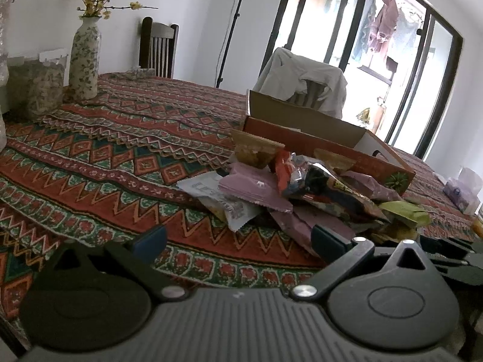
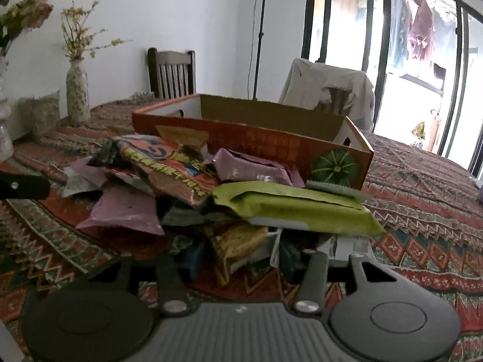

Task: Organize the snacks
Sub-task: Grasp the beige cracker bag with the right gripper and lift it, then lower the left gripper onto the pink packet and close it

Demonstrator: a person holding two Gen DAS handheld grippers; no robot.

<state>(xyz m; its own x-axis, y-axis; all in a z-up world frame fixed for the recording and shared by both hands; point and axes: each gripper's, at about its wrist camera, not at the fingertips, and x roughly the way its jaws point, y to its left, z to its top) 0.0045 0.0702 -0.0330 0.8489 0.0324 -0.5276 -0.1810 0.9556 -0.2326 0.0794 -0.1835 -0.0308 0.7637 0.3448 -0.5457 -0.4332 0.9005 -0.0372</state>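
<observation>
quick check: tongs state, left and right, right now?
Left tongs: open, holding nothing.
Right tongs: partly closed around a yellow-brown snack packet; firm grip cannot be told.

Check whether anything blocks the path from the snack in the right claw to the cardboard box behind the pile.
The right claw has a yellow-brown snack packet between its fingers. Between it and the open cardboard box lies the rest of the pile, chiefly the green packet and the orange printed bag. Lifting over them looks necessary.
</observation>
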